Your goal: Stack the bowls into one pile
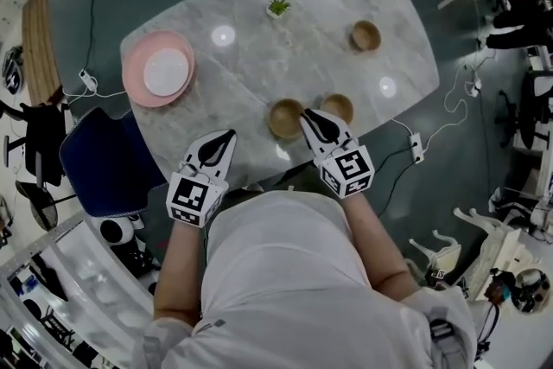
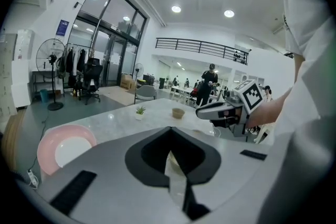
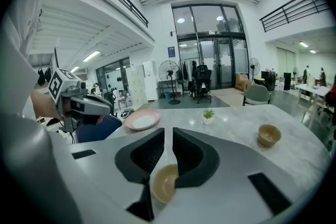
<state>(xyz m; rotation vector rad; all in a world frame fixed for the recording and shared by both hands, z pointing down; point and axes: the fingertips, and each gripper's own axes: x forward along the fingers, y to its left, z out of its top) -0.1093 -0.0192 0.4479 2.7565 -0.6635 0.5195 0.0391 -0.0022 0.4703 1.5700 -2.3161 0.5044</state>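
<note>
Bowls number three, all wooden, all standing singly on the marble table (image 1: 259, 65), so we find no pile begun. Two sit near the table's near edge: the left near bowl (image 1: 286, 117) and the right near bowl (image 1: 337, 107), just beside each other with a small gap. The far bowl (image 1: 365, 35) stands well apart toward the far right end. A pink plate (image 1: 136, 89) carrying a white plate (image 1: 166, 71) occupies the left end, and a small plant (image 1: 278, 8) stands by the far edge. The right gripper (image 1: 309, 118) hovers over the gap between the two near bowls. Its jaws are drawn together to a thin slit and clamp nothing, and a bowl shows beneath it through the wider gap nearer the camera. The left gripper (image 1: 226, 137) hangs over the near edge, left of the bowls, jaws likewise drawn together and empty. We judge the hazards as follows. Jaws this narrow cannot take a rim, and lowered as they stand they would shove a bowl. Either near bowl, pushed toward the person, could slide off the near edge. With the pair so close, reaching for one may knock the other. A rim pinch may let the bowl tilt and seat crookedly.
</note>
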